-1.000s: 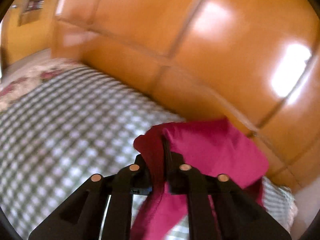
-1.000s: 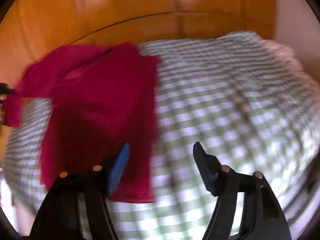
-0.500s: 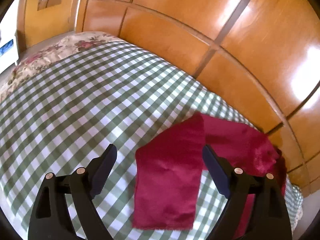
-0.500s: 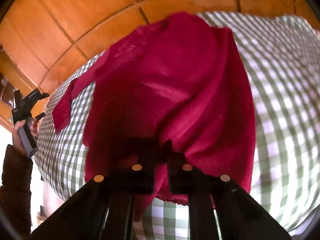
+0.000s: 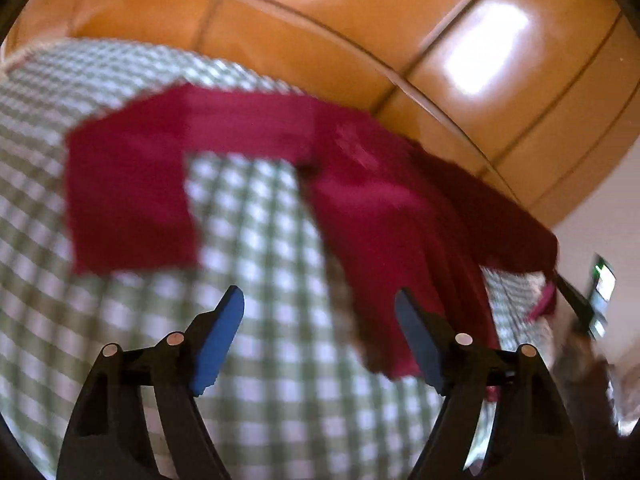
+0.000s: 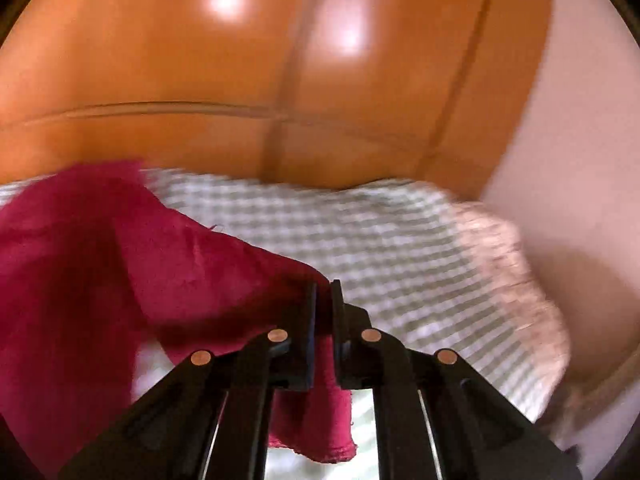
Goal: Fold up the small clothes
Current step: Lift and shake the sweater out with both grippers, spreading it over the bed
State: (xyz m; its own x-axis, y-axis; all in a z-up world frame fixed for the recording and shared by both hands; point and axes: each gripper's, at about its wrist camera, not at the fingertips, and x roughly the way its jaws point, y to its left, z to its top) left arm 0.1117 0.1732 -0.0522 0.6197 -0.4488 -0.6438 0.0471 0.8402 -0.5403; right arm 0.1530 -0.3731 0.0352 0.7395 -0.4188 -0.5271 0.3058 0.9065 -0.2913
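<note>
A dark red small garment (image 5: 380,208) lies spread on the green-checked bed sheet (image 5: 260,240), with one sleeve (image 5: 128,200) bent toward me on the left. My left gripper (image 5: 318,294) hovers over the sheet with its jaws apart and closing. Nothing is between its blue pads (image 5: 218,340); the garment's hem lies just beyond the right one. My right gripper (image 6: 324,284) is shut on a corner of the red garment (image 6: 100,260) and holds it raised off the sheet (image 6: 360,232), so the cloth hangs to the left and below the fingers.
A glossy orange wooden headboard (image 5: 360,20) runs along the far side of the bed and fills the upper right wrist view (image 6: 200,80). A pale floral cover (image 6: 520,280) edges the bed at the right, with a pink wall (image 6: 580,160) behind it.
My left gripper let go of the garment, opened wide and swung over the sheet. My right gripper closed on the garment's edge and lifted it toward the headboard.
</note>
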